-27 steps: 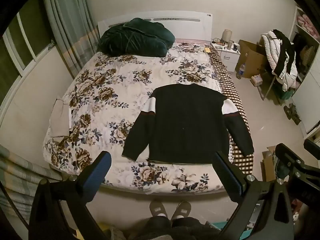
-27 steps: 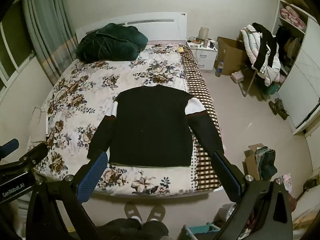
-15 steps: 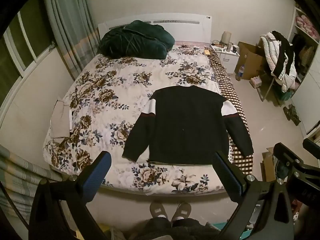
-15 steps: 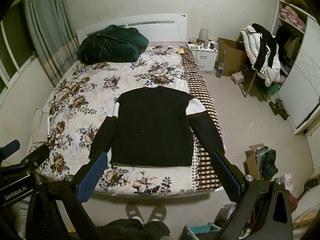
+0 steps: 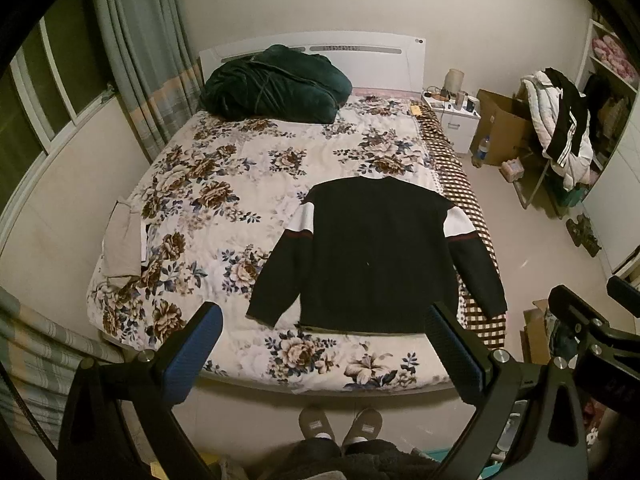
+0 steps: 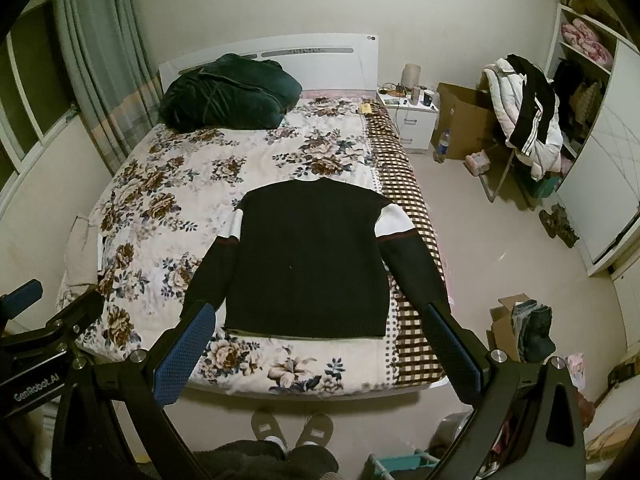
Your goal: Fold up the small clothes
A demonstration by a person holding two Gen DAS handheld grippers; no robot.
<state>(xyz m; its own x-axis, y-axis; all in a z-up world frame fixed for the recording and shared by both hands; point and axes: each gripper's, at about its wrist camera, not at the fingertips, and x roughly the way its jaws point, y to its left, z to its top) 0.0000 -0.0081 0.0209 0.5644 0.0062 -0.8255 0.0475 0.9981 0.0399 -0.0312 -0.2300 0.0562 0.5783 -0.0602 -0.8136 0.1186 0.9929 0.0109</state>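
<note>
A black sweater (image 5: 376,252) with white and dark red bands on the sleeves lies flat on the floral bed (image 5: 224,208), near its foot, sleeves spread down and out. It also shows in the right wrist view (image 6: 312,256). My left gripper (image 5: 324,352) is open and empty, held above the bed's foot edge, short of the sweater's hem. My right gripper (image 6: 320,344) is open and empty at the same height. Its right finger (image 6: 448,348) overlaps the right sleeve's cuff in the view.
A dark green blanket (image 5: 276,84) is heaped at the headboard. A folded beige garment (image 5: 124,240) lies at the bed's left edge. A white nightstand (image 5: 452,116), a cardboard box (image 5: 504,128) and a chair piled with jackets (image 5: 560,128) stand at the right. My slippered feet (image 5: 340,432) touch the bed's foot.
Both grippers have drifted slightly toward the bed and a little lower; the sweater sits a bit lower in both views. Both stay open. The sweater has not moved.
</note>
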